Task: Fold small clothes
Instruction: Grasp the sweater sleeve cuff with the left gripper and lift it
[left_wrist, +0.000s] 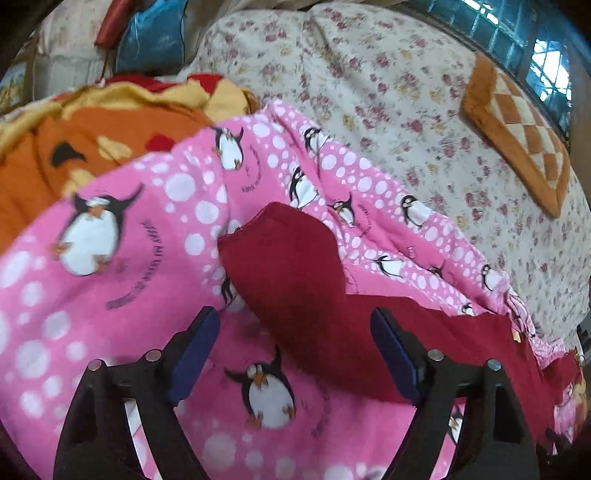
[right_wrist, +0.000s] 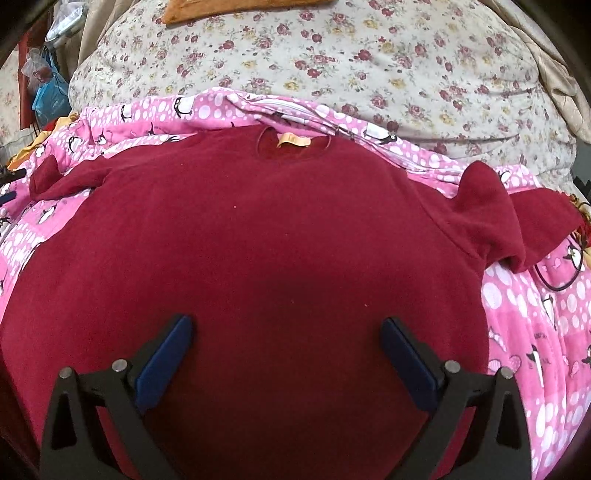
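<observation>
Since the dark red fleece pullover (right_wrist: 258, 240) looks soft, light and floppy, both released claws, left claw (left_wrist: 291, 354) and right claw (right_wrist: 288, 354), should pinch its sleeve cuffs beside the yellow neck label (right_wrist: 293, 140).

Bed w/ floral quilt (right_wrist: 369, 66) fills the bkgd, pink penguin blanket (left_wrist: 110, 295) on top. Orange checked cushion (left_wrist: 517, 129) near blue-framed window (left_wrist: 546, 66), daylight coming thru.

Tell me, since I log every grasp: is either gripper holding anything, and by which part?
Nothing held: left gripper and right gripper hover open over the red shirt.
</observation>
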